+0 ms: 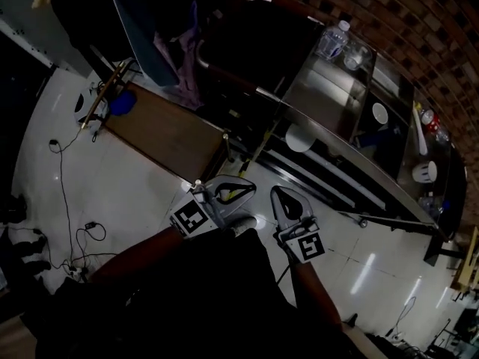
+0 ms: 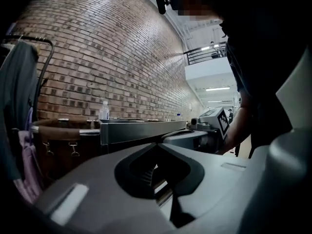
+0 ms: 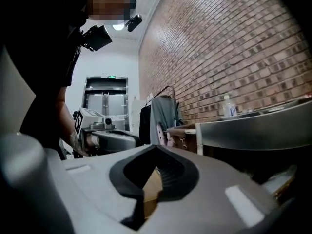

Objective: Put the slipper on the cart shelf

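Observation:
The head view is dark. My left gripper (image 1: 233, 189) and right gripper (image 1: 287, 200) hang side by side over the white floor, just in front of a metal cart (image 1: 329, 137). Both have their jaws shut tip to tip with nothing between them, as the left gripper view (image 2: 157, 145) and the right gripper view (image 3: 157, 147) also show. A pale, rounded thing (image 1: 299, 137) lies on the cart's lower level; I cannot tell whether it is the slipper. Another pale shape (image 1: 245, 223) sits on the floor under the left gripper.
A water bottle (image 1: 333, 40) stands on the cart's top. Cups and a bowl (image 1: 424, 172) sit at its right end. A wooden table (image 1: 168, 137) stands to the left, with a clothes rack (image 1: 161, 43) behind it. Cables (image 1: 67, 193) trail over the floor at left.

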A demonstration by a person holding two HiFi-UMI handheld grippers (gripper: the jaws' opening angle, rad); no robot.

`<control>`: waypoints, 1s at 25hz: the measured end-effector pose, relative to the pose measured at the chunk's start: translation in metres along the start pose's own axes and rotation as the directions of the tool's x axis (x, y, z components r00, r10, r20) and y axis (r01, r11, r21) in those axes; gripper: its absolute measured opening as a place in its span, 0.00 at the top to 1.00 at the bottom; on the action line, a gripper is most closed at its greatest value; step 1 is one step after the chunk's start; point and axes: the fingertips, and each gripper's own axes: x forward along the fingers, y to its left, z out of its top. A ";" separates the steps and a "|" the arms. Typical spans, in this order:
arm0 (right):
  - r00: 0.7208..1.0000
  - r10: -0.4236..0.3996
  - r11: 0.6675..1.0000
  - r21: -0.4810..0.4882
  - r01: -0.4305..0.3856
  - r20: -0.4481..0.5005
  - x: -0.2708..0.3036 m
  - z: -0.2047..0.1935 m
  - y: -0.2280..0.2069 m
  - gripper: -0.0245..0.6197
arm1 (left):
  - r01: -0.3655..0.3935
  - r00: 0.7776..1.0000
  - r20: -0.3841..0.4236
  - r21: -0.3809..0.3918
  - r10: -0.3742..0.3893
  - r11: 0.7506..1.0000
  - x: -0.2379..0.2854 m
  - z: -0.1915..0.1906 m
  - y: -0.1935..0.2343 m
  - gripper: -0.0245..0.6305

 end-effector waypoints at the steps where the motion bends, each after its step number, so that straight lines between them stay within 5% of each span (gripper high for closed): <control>1: 1.000 0.019 1.000 -0.004 -0.019 -0.003 0.005 -0.002 0.006 0.96 | -0.016 1.000 -0.003 -0.004 0.016 1.000 -0.008 0.000 0.003 0.96; 11: 0.998 0.070 0.998 -0.008 -0.070 -0.001 0.049 0.001 0.048 0.96 | -0.087 0.996 0.017 -0.011 0.087 0.996 -0.064 0.003 0.037 0.96; 25: 0.999 -0.019 0.999 0.026 0.020 -0.039 0.198 -0.002 0.142 0.96 | 0.000 0.999 0.052 -0.040 0.002 0.999 -0.196 -0.023 0.146 0.96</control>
